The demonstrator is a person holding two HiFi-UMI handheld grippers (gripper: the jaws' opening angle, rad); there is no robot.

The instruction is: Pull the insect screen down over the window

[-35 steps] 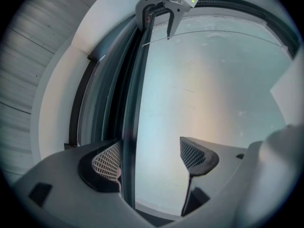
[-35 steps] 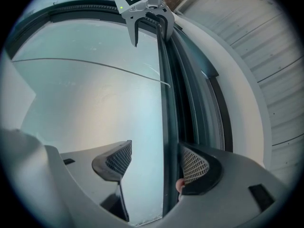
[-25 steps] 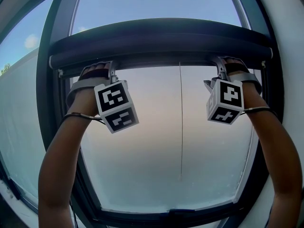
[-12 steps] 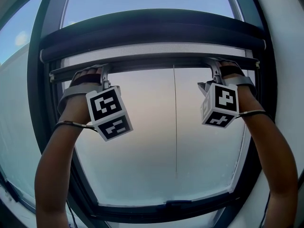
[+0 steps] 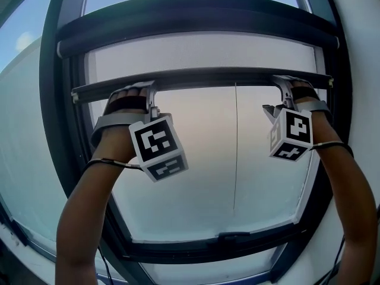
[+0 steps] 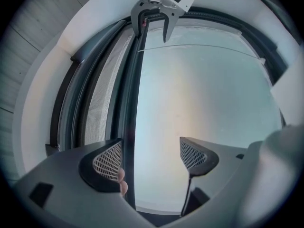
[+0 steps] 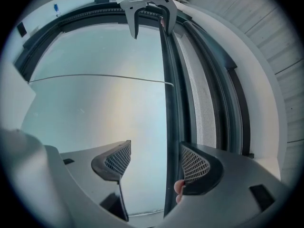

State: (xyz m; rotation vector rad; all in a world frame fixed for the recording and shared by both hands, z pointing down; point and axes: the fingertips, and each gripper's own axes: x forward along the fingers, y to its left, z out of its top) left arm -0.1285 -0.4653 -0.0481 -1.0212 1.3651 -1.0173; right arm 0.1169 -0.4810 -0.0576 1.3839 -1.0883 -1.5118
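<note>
insect screen (image 5: 202, 51) hangs partly down, its bar (image 5: 202, 76) within left claw (image 6: 151, 145) and right claw (image 7: 156, 147), both spread.

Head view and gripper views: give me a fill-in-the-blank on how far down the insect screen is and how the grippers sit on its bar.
1. The grey mesh insect screen covers only the ____ part of the window.
2. The screen's dark horizontal pull bar runs between the jaws of the left gripper and right gripper, which stand ____.
3. The thin dark cord hanging from the bar is nearer the ____ gripper.
Missing words: top; apart; right.
</note>
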